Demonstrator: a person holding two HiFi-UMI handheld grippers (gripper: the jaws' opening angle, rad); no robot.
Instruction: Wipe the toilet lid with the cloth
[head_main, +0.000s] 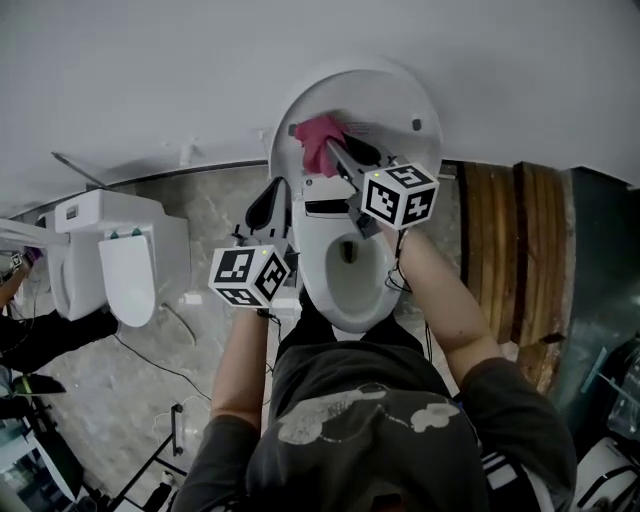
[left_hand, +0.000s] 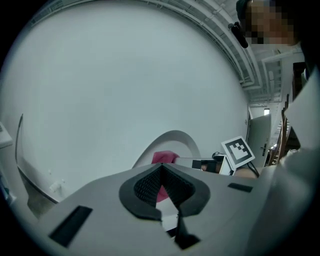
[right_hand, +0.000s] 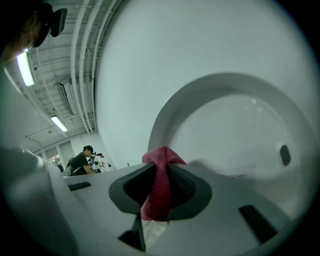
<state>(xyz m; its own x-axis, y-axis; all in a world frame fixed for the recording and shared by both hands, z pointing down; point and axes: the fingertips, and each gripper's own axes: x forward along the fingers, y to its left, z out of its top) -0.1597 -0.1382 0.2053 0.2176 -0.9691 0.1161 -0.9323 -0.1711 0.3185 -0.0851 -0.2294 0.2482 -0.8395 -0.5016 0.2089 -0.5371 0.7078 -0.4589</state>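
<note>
The white toilet lid (head_main: 400, 110) stands raised against the wall above the open bowl (head_main: 355, 270). A pink-red cloth (head_main: 318, 140) lies against the lid's left part, with my right gripper (head_main: 335, 152) shut on it. In the right gripper view the cloth (right_hand: 159, 187) hangs pinched between the jaws in front of the lid (right_hand: 240, 130). My left gripper (head_main: 272, 203) is shut with nothing in it and hovers left of the toilet, beside the seat. In the left gripper view the lid (left_hand: 175, 142) and the cloth (left_hand: 164, 158) show beyond its closed jaws.
A second white toilet (head_main: 110, 255) stands on the marbled floor at the left. A wooden panel (head_main: 520, 250) runs along the right of the bowl. Cables (head_main: 150, 360) trail over the floor. People stand far off in the right gripper view (right_hand: 82, 162).
</note>
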